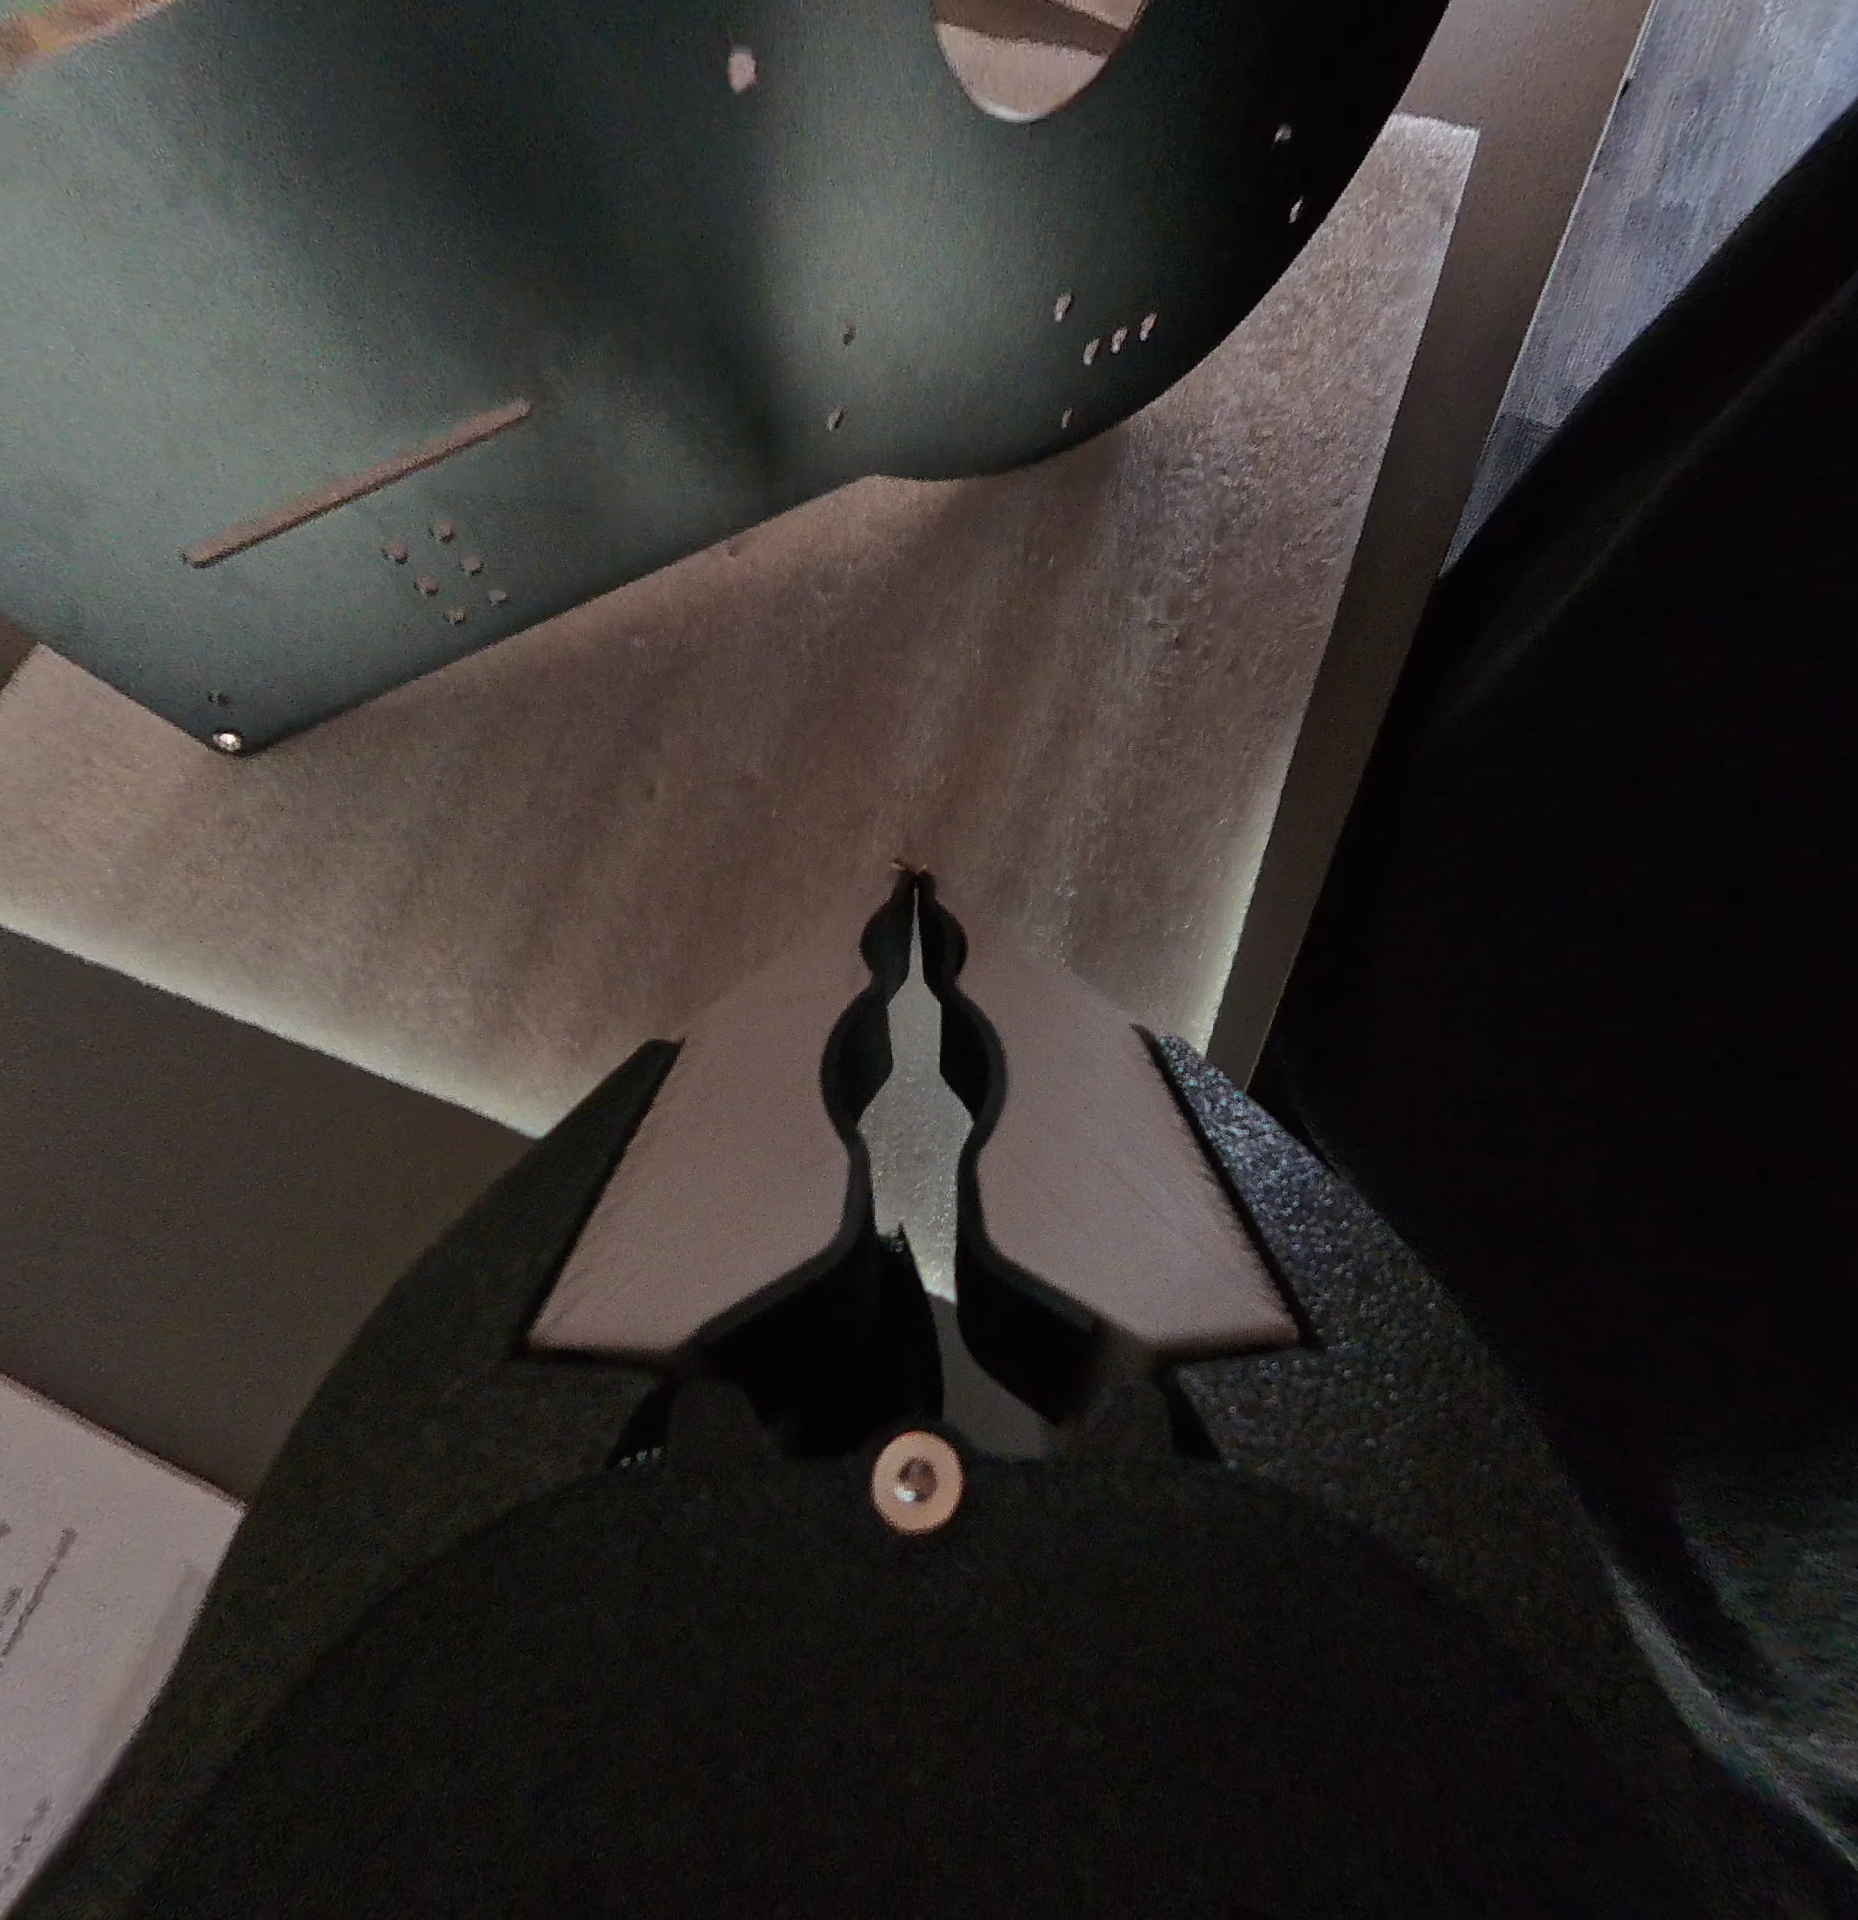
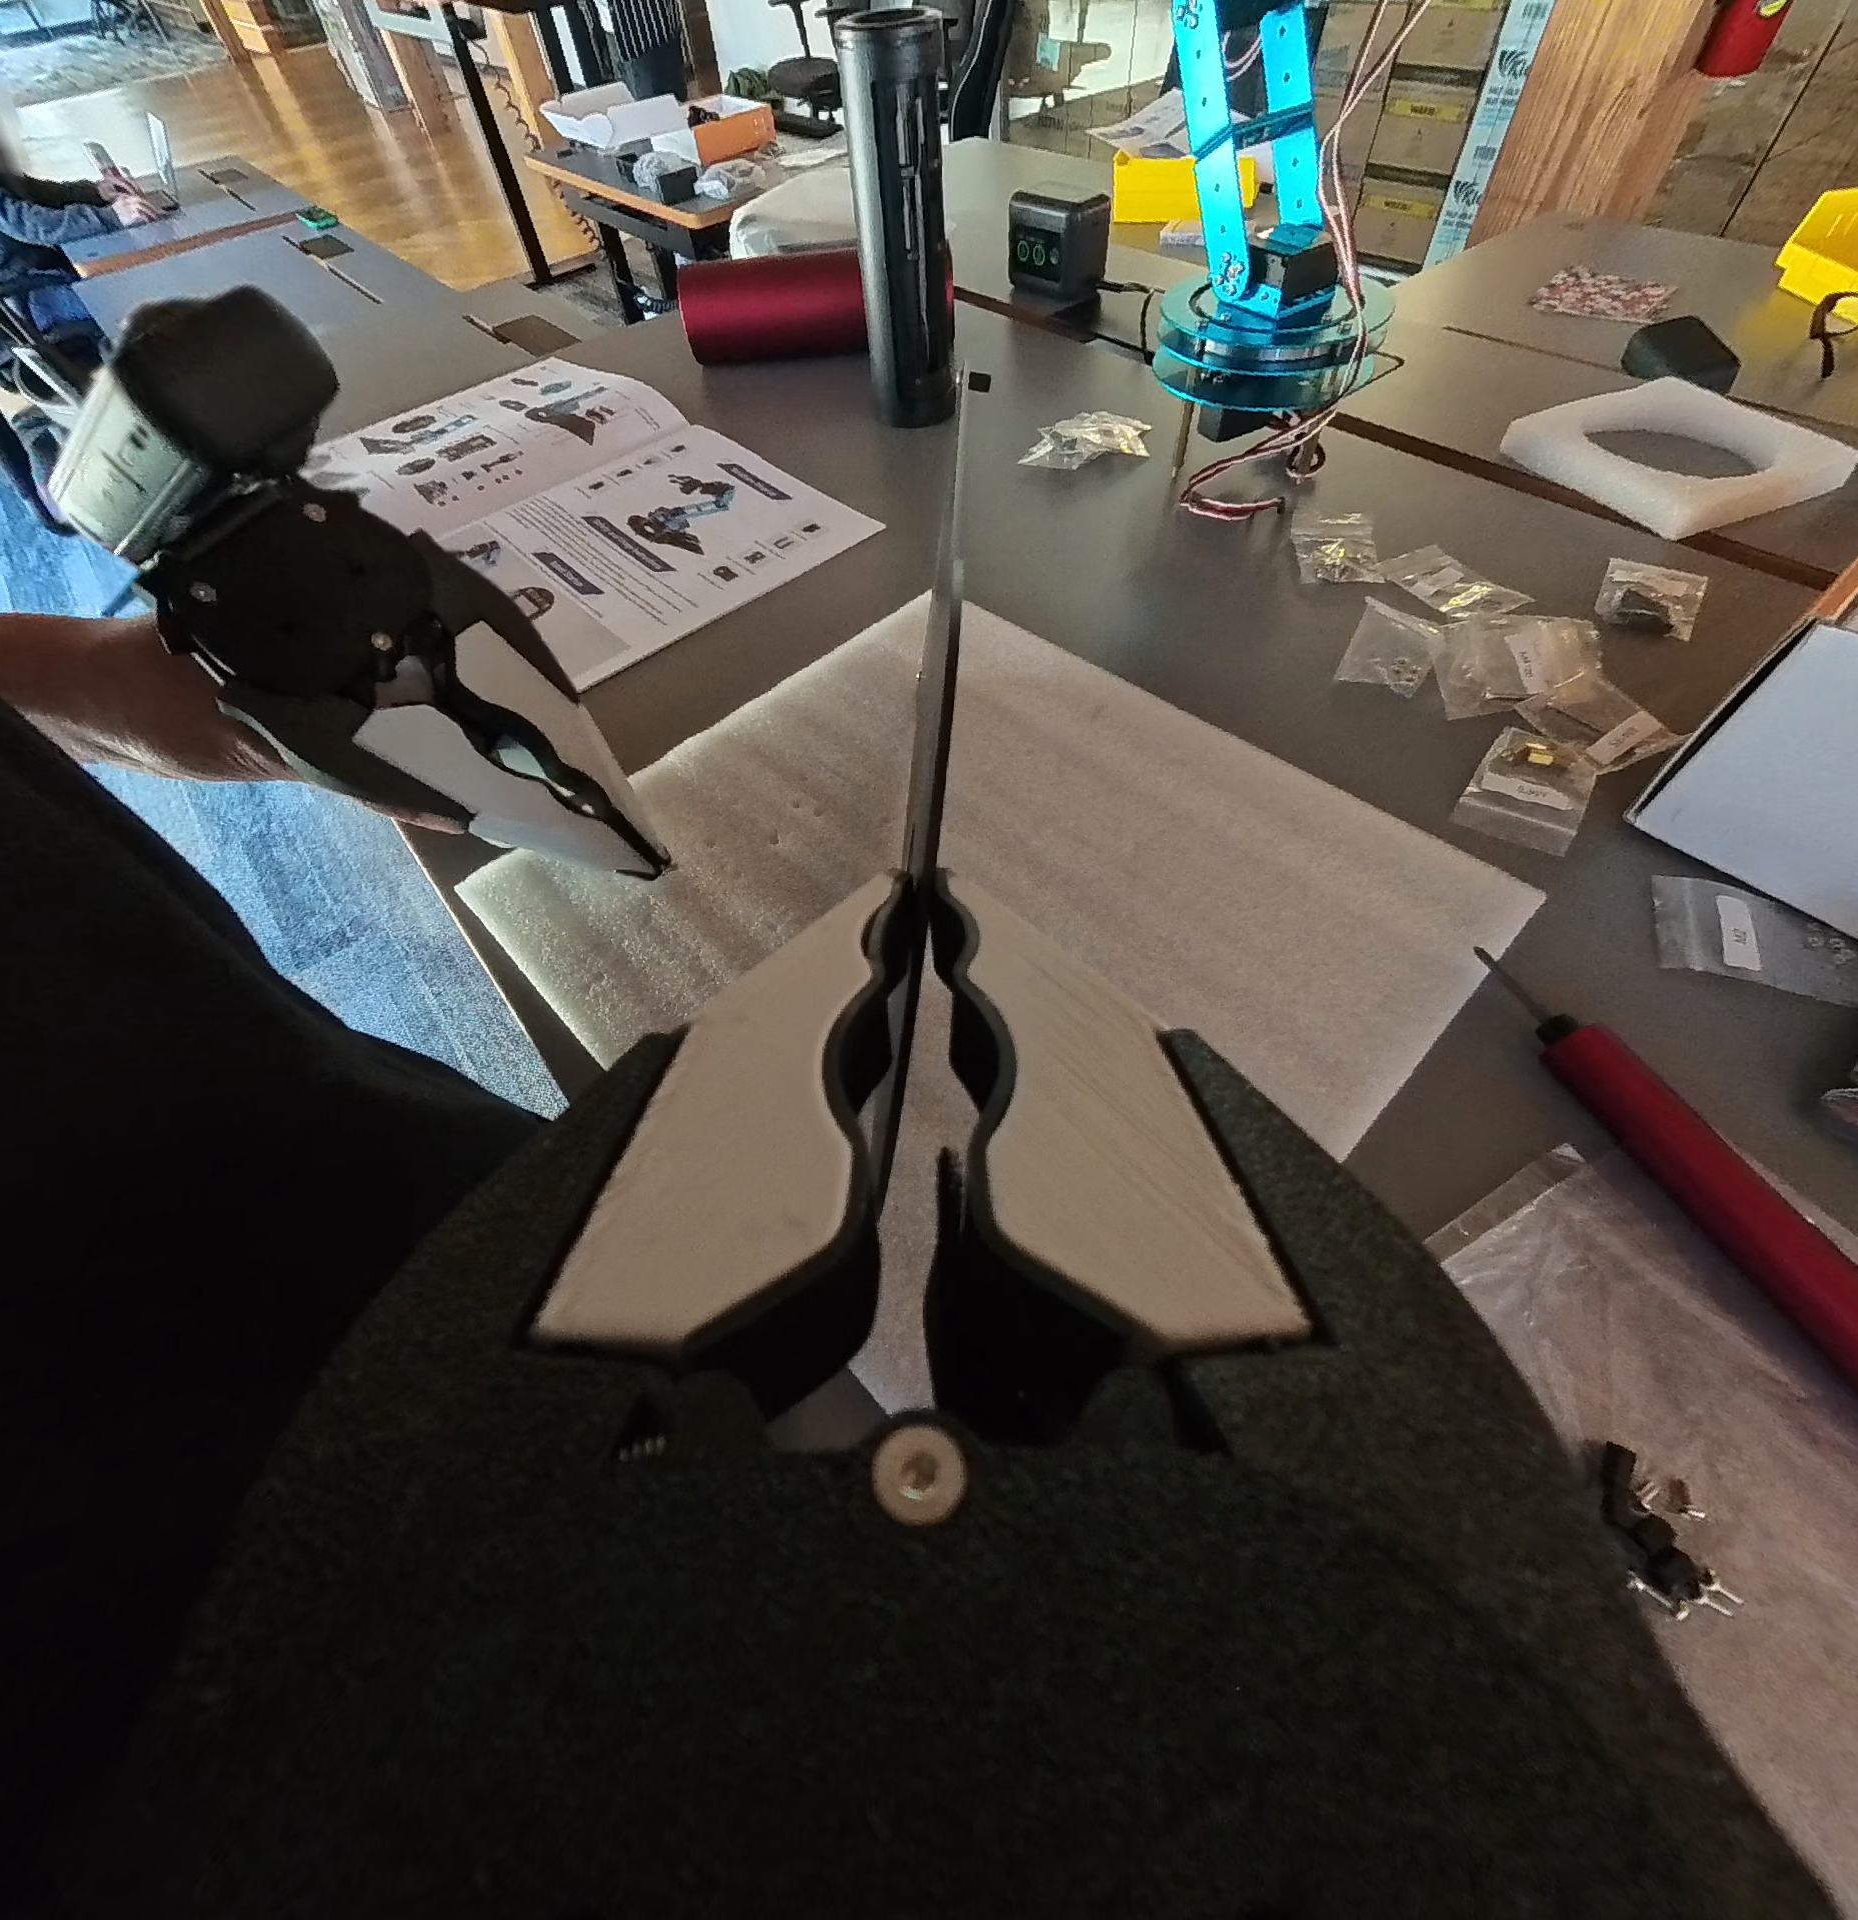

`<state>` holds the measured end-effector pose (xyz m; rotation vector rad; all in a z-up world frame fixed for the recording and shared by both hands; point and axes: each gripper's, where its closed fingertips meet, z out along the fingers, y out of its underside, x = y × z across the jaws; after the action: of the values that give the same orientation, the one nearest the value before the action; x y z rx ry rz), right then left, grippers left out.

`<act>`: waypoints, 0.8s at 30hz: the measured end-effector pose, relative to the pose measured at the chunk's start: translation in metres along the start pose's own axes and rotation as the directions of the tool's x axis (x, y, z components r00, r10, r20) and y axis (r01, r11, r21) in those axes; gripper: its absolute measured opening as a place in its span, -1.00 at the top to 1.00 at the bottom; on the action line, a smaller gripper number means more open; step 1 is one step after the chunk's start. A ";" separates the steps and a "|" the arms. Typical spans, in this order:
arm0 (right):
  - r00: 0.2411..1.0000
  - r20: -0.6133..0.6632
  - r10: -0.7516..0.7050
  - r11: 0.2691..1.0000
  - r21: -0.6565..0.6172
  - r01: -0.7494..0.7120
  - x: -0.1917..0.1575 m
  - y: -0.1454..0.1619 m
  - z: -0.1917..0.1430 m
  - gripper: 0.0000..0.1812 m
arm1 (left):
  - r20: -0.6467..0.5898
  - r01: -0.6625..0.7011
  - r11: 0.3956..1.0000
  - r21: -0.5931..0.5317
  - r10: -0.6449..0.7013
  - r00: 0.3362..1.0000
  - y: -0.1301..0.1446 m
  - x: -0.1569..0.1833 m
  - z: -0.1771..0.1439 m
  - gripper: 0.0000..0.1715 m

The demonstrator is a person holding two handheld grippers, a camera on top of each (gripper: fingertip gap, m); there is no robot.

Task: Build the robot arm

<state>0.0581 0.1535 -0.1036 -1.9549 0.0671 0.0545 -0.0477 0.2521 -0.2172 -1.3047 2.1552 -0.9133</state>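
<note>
My right gripper (image 2: 920,883) is shut on a thin black metal plate (image 2: 940,623) and holds it upright on edge over a white foam sheet (image 2: 1164,831). In the left wrist view the plate's flat face (image 1: 437,312) shows, with small holes, a slot and a round cutout. My left gripper (image 1: 912,888) is shut, its tips pressed on the foam sheet (image 1: 696,810) just in front of the plate. A tiny speck sits at its tips; I cannot tell if it is held. The left gripper also shows in the right wrist view (image 2: 650,860), left of the plate.
On the dark table are an open booklet (image 2: 613,499), a black tube (image 2: 904,208), a red cylinder (image 2: 779,307), a blue robot arm (image 2: 1257,208), several small parts bags (image 2: 1476,655), a foam ring (image 2: 1673,457), a white box (image 2: 1787,769), a red screwdriver (image 2: 1714,1174) and loose screws (image 2: 1663,1558). Spacing between my two grippers at the tips: around 20 centimeters. My left tips are roughly 12 centimeters from the plate's flat face (image 1: 437,312).
</note>
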 end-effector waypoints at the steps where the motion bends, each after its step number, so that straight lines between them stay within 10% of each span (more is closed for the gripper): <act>1: 1.000 0.000 -0.001 1.000 0.000 0.001 0.000 0.000 0.000 0.99 | -0.003 -0.010 1.000 0.005 0.010 1.000 -0.003 0.000 0.000 1.00; 12: 1.000 0.000 -0.016 1.000 -0.003 0.016 -0.002 0.000 0.000 0.99 | -0.023 -0.209 0.921 0.329 0.229 0.973 -0.151 -0.021 -0.015 1.00; 24: 0.999 -0.020 -0.028 1.000 -0.014 0.028 -0.003 0.000 0.000 0.99 | -0.061 -0.292 0.905 0.310 0.326 0.943 -0.152 -0.030 0.000 1.00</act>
<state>0.0554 0.1539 -0.1032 -1.9695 0.0526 0.0163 0.0555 0.2288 -0.1042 -0.7549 2.1231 -1.1415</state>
